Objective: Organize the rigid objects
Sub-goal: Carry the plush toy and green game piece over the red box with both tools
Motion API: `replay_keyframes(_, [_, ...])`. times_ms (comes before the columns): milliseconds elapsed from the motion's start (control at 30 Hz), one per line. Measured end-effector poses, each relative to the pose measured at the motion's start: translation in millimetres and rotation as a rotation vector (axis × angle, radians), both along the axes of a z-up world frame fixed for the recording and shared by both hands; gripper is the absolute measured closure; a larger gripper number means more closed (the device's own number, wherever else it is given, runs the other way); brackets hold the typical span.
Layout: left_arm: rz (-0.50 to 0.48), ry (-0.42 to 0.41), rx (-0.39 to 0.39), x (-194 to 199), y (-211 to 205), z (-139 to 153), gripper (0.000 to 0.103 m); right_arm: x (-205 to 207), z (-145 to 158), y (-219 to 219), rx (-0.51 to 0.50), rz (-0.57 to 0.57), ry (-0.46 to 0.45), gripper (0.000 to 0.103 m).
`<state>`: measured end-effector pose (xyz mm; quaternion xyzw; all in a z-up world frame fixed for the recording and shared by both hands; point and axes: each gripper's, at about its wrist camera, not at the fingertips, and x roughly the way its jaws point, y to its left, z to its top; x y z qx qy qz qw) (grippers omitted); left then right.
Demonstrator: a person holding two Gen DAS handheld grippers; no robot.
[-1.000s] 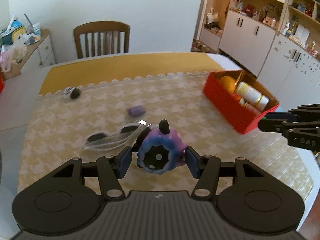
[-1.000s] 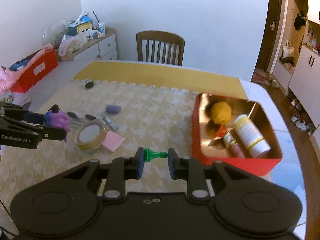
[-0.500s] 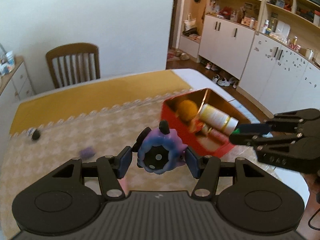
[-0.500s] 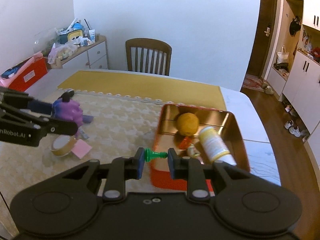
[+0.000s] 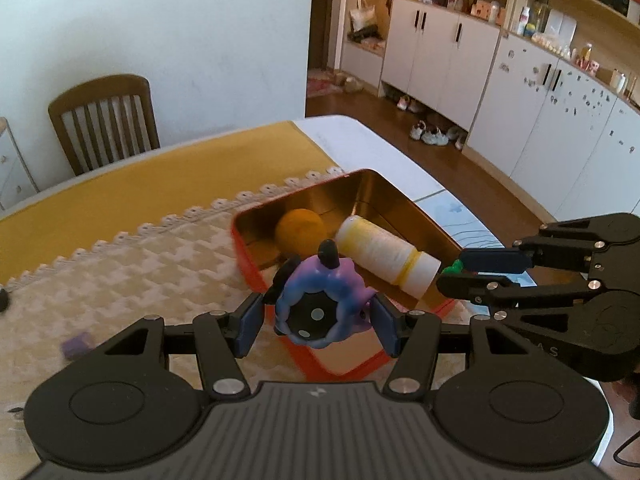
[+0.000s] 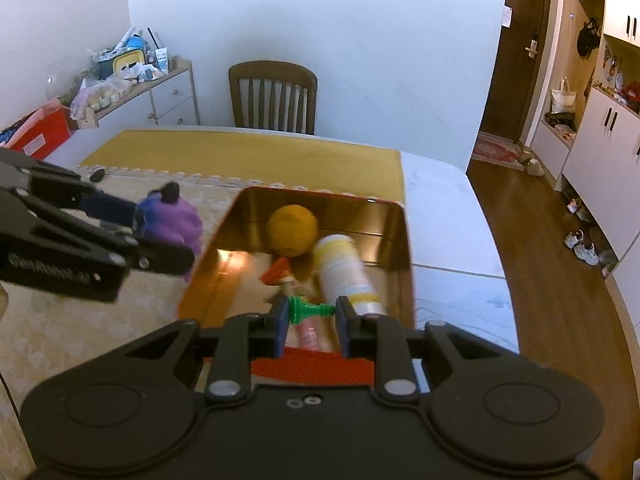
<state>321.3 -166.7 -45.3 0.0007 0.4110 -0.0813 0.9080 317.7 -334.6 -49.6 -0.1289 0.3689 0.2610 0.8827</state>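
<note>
Since both grippers have swung over to the tin, the scene reads as two deliveries about to land.

Shift: a second ago the left gripper [image 5: 318, 322] was over the open mat with the tin [image 5: 400, 196] off to its right; now the tin fills the middle of its view, just under its load.

Left load: the toy [image 5: 320, 304], purple and blue with a black horn, clenched between both pads; held in the air, seemingly just outside the tin's near-left wall going by the right view.

Right load: the pawn [image 6: 310, 310], green, lying crosswise and pinched between the pads of the right gripper [image 6: 311, 322]; it hangs over the tin's near end.

Right shift: a second ago this gripper looked across the mat at a tape ring and a pink pad, the tin to one side; those are out of its view now and the tin interior lies straight below.

Tin contents: the ball [image 6: 292, 230] at the far end, the bottle [image 6: 344, 272] on its side beside it, and small red and pink bits I cannot identify.

Unchanged: both grips look as tight as before; nothing released.

Meaning: transport looks nearly done. The pawn seems ready to drop; the toy likely needs a little more travel rightward first.

Left behind: a small purple piece [image 5: 76, 344] on the mat.
</note>
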Motion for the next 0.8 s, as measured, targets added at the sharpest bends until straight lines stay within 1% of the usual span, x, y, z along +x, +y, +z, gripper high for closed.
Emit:
replay_keyframes(267, [0.034,0.068,0.040,41.6,-21.3,-19.5,0.045,12.3,-15.1,1.2,-0.024,0.100,0.039,0.080])
replay_keyframes(467, [0.065,0.103,0.052,61.5,-28.3,-31.1,0.045,20.7,-27.4,8.0,-0.036,0.156,0.078,0.080])
replay_keyframes(567, [0.085,0.123,0.036,71.4,-28.0,-37.1,0.045,24.5,-33.5,10.6,-0.044,0.167,0.094,0.080])
replay_keyframes(800, [0.103,0.144,0.055,84.5,-33.5,-46.6,0.045,33.3,-43.3,12.6,-0.056,0.178,0.115,0.080])
